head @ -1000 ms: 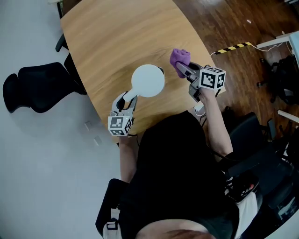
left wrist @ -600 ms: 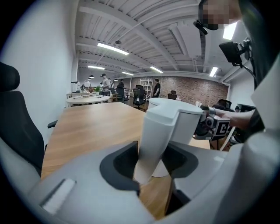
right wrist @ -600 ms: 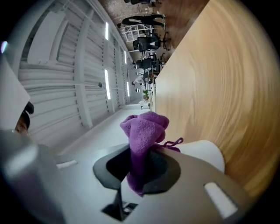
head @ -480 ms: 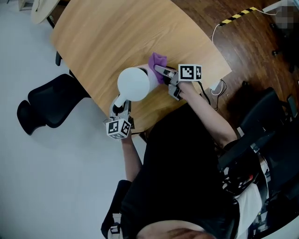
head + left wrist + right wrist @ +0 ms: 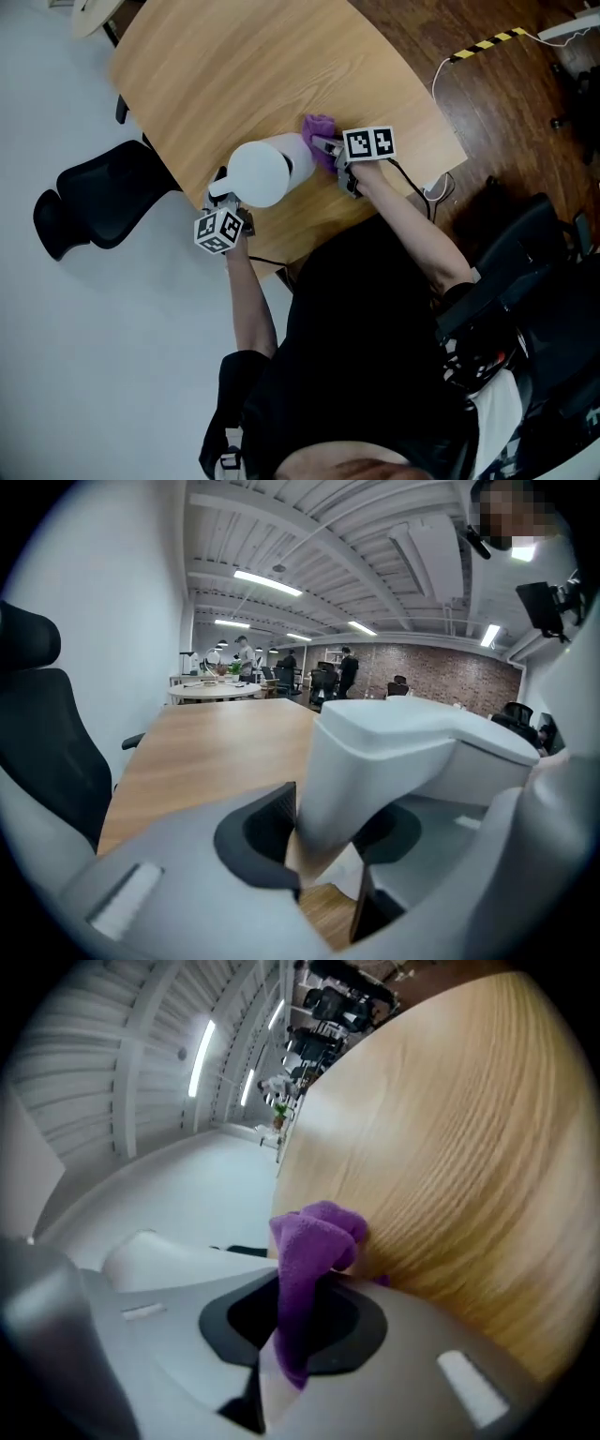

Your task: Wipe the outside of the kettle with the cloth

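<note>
The white kettle stands on the wooden table, near its front edge. Its handle runs between the jaws of my left gripper; the jaws have just been closing and their pads now press on it. My right gripper is shut on the purple cloth, which bunches out past the fingertips and lies against the kettle's right side. In the right gripper view the cloth hangs down between the jaws just above the tabletop.
A black office chair stands left of the table. Right of it, a white cable and yellow-black tape lie on the wooden floor, and another black chair stands nearby. The table's front edge is close to my body.
My left gripper moved in along the kettle's handle and closed on it. The right gripper came down with the cloth from beside the kettle to its right side.
</note>
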Available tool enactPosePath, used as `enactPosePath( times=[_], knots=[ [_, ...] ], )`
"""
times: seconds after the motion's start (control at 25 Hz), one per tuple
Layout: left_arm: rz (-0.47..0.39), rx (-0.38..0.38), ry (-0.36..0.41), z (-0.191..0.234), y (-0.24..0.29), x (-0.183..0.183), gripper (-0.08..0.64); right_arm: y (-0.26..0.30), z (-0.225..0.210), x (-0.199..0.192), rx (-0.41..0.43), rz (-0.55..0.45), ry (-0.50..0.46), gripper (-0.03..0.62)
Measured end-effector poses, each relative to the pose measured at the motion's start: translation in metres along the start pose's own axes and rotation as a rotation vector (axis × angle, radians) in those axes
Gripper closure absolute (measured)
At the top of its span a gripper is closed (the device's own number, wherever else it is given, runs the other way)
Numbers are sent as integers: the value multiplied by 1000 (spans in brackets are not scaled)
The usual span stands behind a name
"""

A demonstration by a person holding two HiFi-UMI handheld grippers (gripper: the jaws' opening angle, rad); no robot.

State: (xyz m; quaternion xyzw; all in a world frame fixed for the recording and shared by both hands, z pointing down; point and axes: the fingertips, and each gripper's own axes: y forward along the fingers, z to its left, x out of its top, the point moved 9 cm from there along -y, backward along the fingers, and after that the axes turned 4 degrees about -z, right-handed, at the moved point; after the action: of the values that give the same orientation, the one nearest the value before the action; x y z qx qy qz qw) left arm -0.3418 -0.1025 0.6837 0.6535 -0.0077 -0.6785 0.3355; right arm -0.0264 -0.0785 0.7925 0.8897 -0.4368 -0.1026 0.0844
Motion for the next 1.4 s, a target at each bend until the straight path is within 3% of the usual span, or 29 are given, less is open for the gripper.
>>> enactPosePath(
  times=[0.04, 0.12, 0.2, 0.28, 0.36, 0.4, 0.48, 0.52, 0.6, 0.68, 0.8, 0.88, 1.0, 1.08, 1.16, 1.24, 1.32, 1.4],
  knots=[
    [10, 12, -8, 3, -3, 0, 290, -8, 17, 4, 74, -45, 35, 538],
    [29, 35, -52, 7, -16, -5, 265, -25, 70, 19, 302, -140, 57, 538],
    [36, 77, -158, 8, -38, -15, 253, -38, 117, 32, 507, -193, 39, 538],
    [1, 119, -326, 4, -63, -20, 294, -41, 127, 30, 561, -193, 77, 538],
    [-69, 88, -463, -13, -80, -10, 314, -31, 112, 23, 538, -184, 85, 538],
    [-98, 54, -490, -26, -82, 0, 314, -26, 100, 20, 511, -181, 86, 538],
    [-122, 27, -477, -47, -76, 23, 300, -14, 67, 9, 399, -149, 188, 540],
    [-123, 41, -458, -52, -73, 32, 351, -7, 48, 3, 317, -117, 244, 540],
    [-133, 69, -441, -49, -71, 43, 364, 7, 11, -5, 173, -40, 274, 540],
    [-155, 68, -452, -39, -71, 47, 348, 19, -12, -12, 88, 24, 256, 540],
    [-177, 77, -430, -19, -60, 55, 376, 30, -12, -21, 43, 90, 165, 540],
    [-211, 38, -461, -7, -49, 64, 377, 37, -10, -31, 31, 118, 111, 540],
    [-269, -58, -519, -3, -46, 79, 288, 32, 5, -34, 105, 66, 154, 540],
    [-285, -50, -472, -5, -62, 89, 274, 10, 59, -16, 299, -57, 128, 540],
    [-259, -14, -372, -19, -74, 97, 220, -11, 131, 7, 565, -179, 57, 540],
    [-207, 15, -271, -38, -71, 102, 159, -17, 174, 9, 713, -210, 50, 540],
    [-150, 27, -209, -51, -59, 103, 134, -8, 172, -6, 708, -202, 75, 540],
    [-94, 32, -164, -59, -46, 106, 126, 2, 144, -18, 631, -218, 89, 540]
  ],
)
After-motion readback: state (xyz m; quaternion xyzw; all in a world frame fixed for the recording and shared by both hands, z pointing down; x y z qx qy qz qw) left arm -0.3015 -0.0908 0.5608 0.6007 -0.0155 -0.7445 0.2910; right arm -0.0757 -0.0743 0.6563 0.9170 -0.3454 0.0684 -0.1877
